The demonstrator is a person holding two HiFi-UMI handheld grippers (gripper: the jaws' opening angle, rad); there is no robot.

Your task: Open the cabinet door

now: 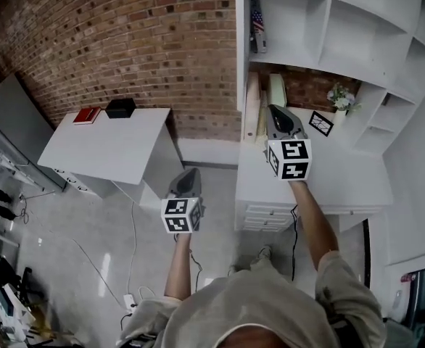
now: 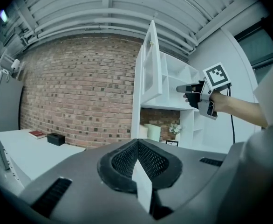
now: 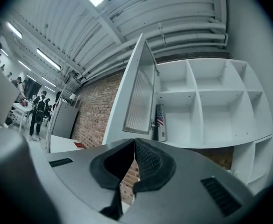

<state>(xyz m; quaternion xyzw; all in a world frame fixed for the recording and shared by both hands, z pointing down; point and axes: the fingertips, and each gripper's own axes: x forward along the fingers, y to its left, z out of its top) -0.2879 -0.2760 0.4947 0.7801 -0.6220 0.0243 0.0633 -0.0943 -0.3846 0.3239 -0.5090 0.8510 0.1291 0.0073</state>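
A red book (image 1: 87, 114) and a black box (image 1: 120, 107) lie on the left counter (image 1: 118, 154), against the brick wall (image 1: 125, 42). The white cabinet door (image 3: 139, 94) stands swung open at the shelves' left edge. The left hand-held gripper (image 2: 136, 143) and right hand-held gripper (image 3: 134, 141) are closed and empty.

Person wearing beige shirt (image 1: 270, 303), sleeves (image 1: 341, 278) reaching elbows. Grey left gripper (image 1: 187, 174) and right gripper (image 1: 278, 112) each bearing black-and-white marker cube (image 1: 290, 159) at 6 o'clock; black cable (image 1: 294, 230) trailing the right one.
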